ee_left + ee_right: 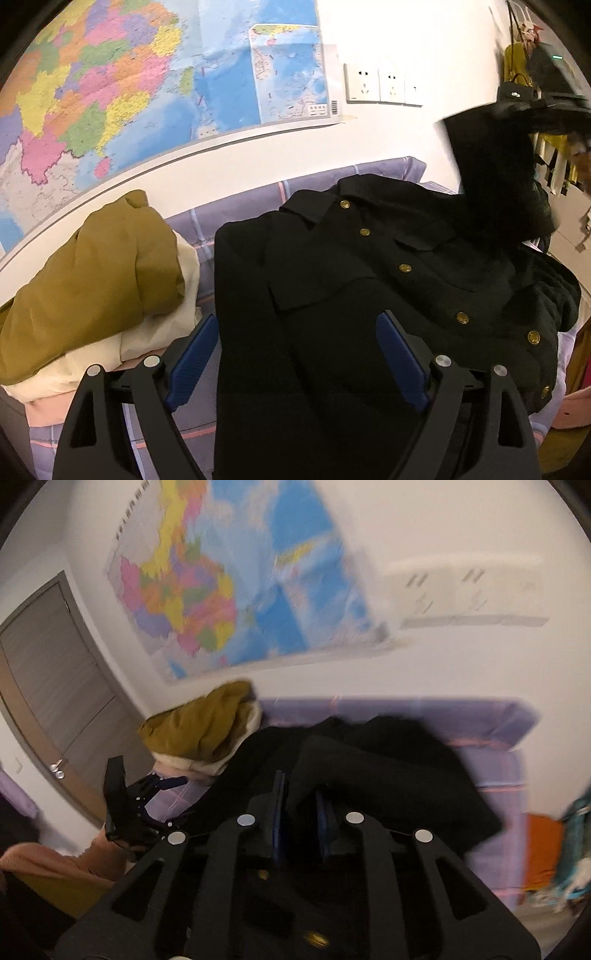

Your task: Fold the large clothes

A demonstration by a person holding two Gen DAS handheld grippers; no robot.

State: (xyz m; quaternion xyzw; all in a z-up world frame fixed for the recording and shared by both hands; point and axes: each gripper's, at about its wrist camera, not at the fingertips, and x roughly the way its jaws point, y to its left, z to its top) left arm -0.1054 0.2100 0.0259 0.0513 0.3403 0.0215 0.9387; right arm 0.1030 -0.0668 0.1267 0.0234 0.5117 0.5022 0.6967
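A black jacket (369, 277) with gold buttons lies front-up on the purple plaid bed (236, 218). My left gripper (297, 317) hovers open over its lower left part, and its blue pads (195, 354) stand wide apart with nothing pressed between them. At the upper right my right gripper (543, 105) holds one black sleeve (495, 173) lifted above the jacket. In the blurred right wrist view my right gripper (301, 790) is shut on that sleeve (369, 775), with dark cloth pinched between the narrow blue pads. My left gripper (136, 779) shows at the left there.
A mustard garment (92, 284) lies on a cream one (162, 325) at the bed's left, beside the jacket. A wall map (110, 92) and sockets (380, 85) are behind the bed. A grey door (55, 686) stands left. A pink sleeve (55, 860) is near the left gripper.
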